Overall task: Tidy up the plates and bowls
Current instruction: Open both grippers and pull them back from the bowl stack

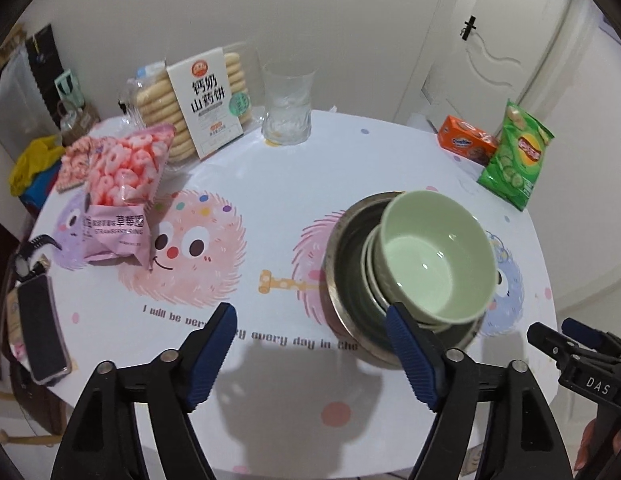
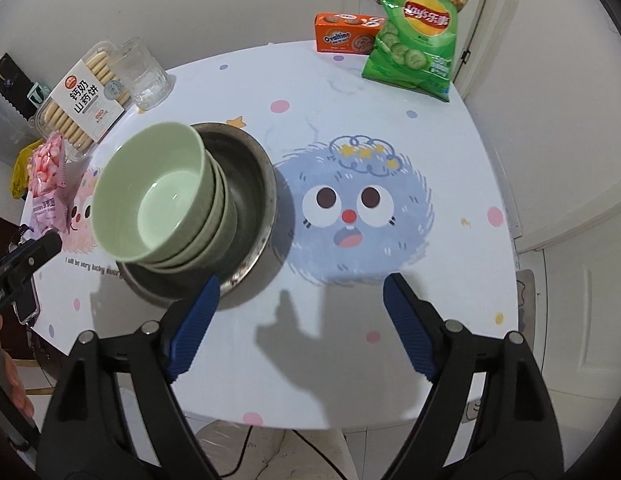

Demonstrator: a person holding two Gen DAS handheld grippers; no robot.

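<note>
Green bowls, nested and leaning, sit inside a steel pan on the cartoon-print table in the left wrist view, right of centre and near the front edge. The left gripper hangs over bare cloth with its jaws spread wide and holding nothing, its right finger just overlapping the pan's near rim. Snack bags, a biscuit box and a glass crowd the far left, and a phone lies at the left edge, so open room lies mainly in the middle and front. The right gripper shows at the far right, though its jaws cannot be judged there. From the right wrist view, the bowls tilt toward the camera against the pan, the stack plainly off level. The right gripper is likewise spread and empty, its left finger over the pan's rim. A chips bag and orange box stand well apart at the far edge, leaving a broad clear stretch to the right. The bowls look light, stiff and glossy, probably slick and likely to slide apart; a pinch across the top bowl's rim seems the surest hold, while the pan looks heavier and best taken by its lip.
</note>
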